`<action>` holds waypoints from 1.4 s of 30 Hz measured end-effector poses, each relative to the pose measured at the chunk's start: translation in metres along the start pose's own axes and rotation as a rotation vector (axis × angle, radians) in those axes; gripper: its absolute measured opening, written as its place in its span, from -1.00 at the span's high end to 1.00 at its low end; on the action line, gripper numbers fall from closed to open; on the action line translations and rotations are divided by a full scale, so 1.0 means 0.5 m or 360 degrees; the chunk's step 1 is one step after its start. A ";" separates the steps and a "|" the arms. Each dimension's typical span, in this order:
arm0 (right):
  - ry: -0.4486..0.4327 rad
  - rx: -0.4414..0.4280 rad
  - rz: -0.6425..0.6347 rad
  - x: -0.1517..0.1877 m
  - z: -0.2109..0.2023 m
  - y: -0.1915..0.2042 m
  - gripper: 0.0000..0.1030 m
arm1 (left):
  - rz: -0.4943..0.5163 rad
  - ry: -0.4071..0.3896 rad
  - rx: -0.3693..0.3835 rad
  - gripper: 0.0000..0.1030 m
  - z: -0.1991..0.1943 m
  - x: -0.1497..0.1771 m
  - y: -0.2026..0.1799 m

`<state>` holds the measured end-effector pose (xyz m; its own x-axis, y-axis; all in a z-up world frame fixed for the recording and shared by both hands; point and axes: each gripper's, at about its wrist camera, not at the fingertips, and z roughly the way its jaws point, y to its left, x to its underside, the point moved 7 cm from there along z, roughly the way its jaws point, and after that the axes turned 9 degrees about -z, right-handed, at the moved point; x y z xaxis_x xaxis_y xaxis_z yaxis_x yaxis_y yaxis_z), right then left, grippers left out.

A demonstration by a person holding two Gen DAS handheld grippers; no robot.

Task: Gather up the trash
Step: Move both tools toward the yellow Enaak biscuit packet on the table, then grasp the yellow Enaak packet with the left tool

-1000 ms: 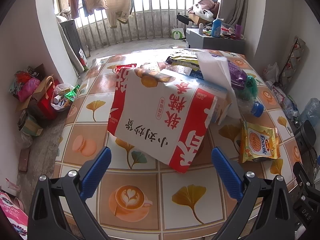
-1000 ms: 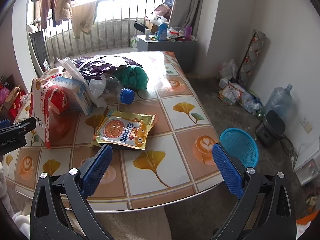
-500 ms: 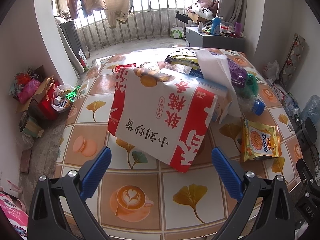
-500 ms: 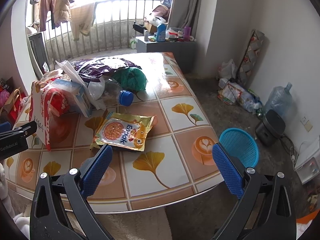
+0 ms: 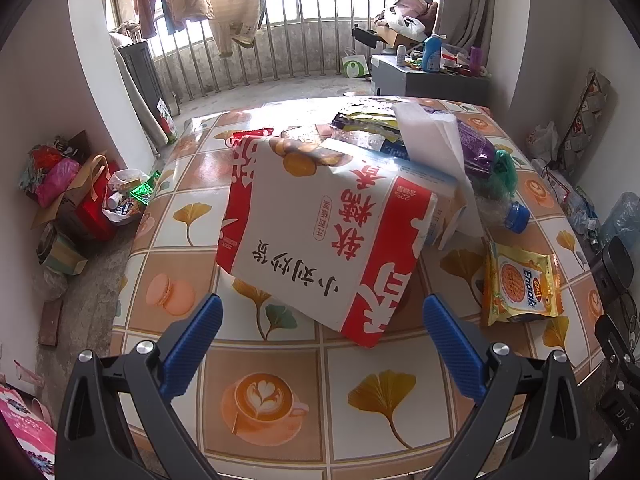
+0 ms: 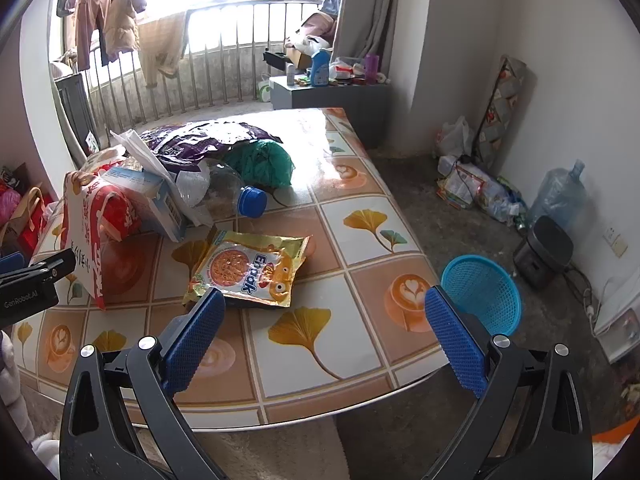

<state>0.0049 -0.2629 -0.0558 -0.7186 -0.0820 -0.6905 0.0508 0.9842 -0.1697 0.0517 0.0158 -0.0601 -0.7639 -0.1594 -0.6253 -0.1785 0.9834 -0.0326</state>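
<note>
We hold the left gripper (image 5: 322, 334) with its blue pads spread wide and nothing between them, near the front of the table (image 5: 384, 396), facing a red-and-white paper bag (image 5: 320, 232) printed with large Chinese characters that appear upside down to us; the small print on it is too fine to read. From the right wrist view the same bag stands at the far left, edge-on, and the black body at that frame's edge reads "GenRobot.AI". Behind the bag a light blue carton (image 6: 150, 196) leans with a barcode on its end, a white sheet (image 5: 434, 140) draped over it, then a purple wrapper (image 6: 200, 140) whose lettering is creased beyond reading, a green crumpled bag (image 6: 260, 160) and a clear bottle with a blue cap (image 6: 250, 201). Further right lies the yellow snack packet (image 6: 250, 270) marked "Enaak", flat on the table. Our right gripper (image 6: 324, 332) is likewise wide apart and empty, just near of that packet. Only the right view shows the blue mesh basket (image 6: 486, 292) on the floor beyond the table's right edge, partly hidden by a pad.
</note>
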 end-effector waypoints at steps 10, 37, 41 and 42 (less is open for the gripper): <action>-0.0018 -0.0051 0.0043 -0.004 0.010 0.004 -0.85 | 0.0026 -0.0041 0.0060 -0.90 0.001 -0.008 -0.003; 0.0190 -0.0431 0.0326 0.006 0.141 -0.022 0.76 | 0.0484 0.0110 0.1160 -0.22 0.008 0.021 -0.218; 0.0159 -0.0503 0.0224 0.007 0.148 -0.004 0.94 | 0.0484 0.0321 0.1085 0.10 0.063 0.041 -0.249; 0.0165 -0.0520 0.0203 0.010 0.151 0.001 0.96 | 0.0476 0.0369 0.1072 0.12 0.074 0.048 -0.251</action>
<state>0.0538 -0.2748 -0.1125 -0.7882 0.0443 -0.6138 -0.0677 0.9851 0.1580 0.0784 -0.1081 -0.0998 -0.8439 0.1807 -0.5052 0.4153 0.8162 -0.4018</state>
